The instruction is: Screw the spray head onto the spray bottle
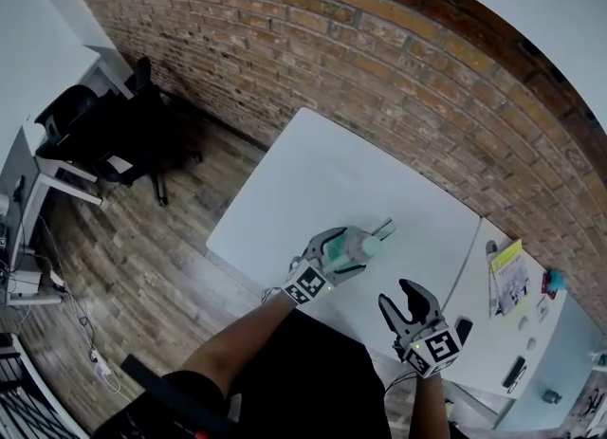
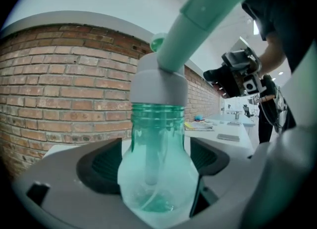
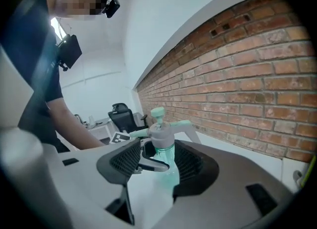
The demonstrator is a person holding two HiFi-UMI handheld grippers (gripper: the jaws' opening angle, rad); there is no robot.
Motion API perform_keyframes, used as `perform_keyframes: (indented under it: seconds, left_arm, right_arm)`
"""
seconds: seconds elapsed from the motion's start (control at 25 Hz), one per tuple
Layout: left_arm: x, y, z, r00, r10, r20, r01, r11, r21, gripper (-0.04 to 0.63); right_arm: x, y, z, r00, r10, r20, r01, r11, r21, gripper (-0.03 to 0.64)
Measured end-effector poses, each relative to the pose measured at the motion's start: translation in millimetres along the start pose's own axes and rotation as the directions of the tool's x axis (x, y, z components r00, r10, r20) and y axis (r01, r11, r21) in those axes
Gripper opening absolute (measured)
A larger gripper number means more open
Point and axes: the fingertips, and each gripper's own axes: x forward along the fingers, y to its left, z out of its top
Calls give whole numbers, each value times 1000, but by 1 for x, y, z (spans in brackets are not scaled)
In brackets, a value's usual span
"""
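Observation:
A translucent teal spray bottle (image 1: 368, 246) is held above the near edge of the white table (image 1: 332, 172). My left gripper (image 1: 347, 253) is shut on its round body (image 2: 158, 168), with a pad pressing on each side. The grey spray head (image 2: 158, 85) sits on the bottle neck, its teal nozzle arm slanting up to the right. My right gripper (image 1: 408, 301) hangs to the right of the bottle and nearer to me, apart from it. Its jaws (image 3: 156, 166) stand open with nothing between them, pointing at the bottle (image 3: 166, 155) and spray head (image 3: 159, 130) beyond.
A brick wall (image 1: 379, 58) runs behind the table. A second white table (image 1: 493, 333) at the right carries a yellow booklet (image 1: 510, 271) and small dark items. A black office chair (image 1: 114, 115) stands on the wood floor at the left.

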Motion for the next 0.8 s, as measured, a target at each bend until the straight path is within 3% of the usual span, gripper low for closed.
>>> perform_keyframes:
  seconds: [0.12, 0.24, 0.44, 0.6, 0.72, 0.8]
  left_arm:
    - [2, 1, -2, 1000, 18, 0, -18, 1000, -11, 428]
    - [1, -1, 1, 1000, 28, 2, -28, 999, -21, 428]
    - [0, 0, 2, 999, 33, 11, -33, 999, -27, 428]
    - [0, -2, 2, 1000, 13, 18, -12, 1000, -26, 428]
    - [-1, -1, 3, 1000, 9, 23, -8, 1000, -9, 428]
    - [1, -2, 1, 1000, 12, 9, -12, 1000, 9, 428]
  right_arm:
    - [0, 2, 4, 985, 125, -121, -133, 989, -63, 222]
    - [-3, 5, 22, 966, 187, -181, -219, 960, -176, 224]
    - [3, 12, 53, 915, 293, -277, -381, 852, -359, 221]
    - [20, 14, 70, 872, 287, -396, -468, 725, -505, 221]
    - [42, 18, 66, 807, 250, -534, -567, 581, -584, 218]
    - [58, 21, 60, 768, 215, -603, -615, 510, -601, 219]
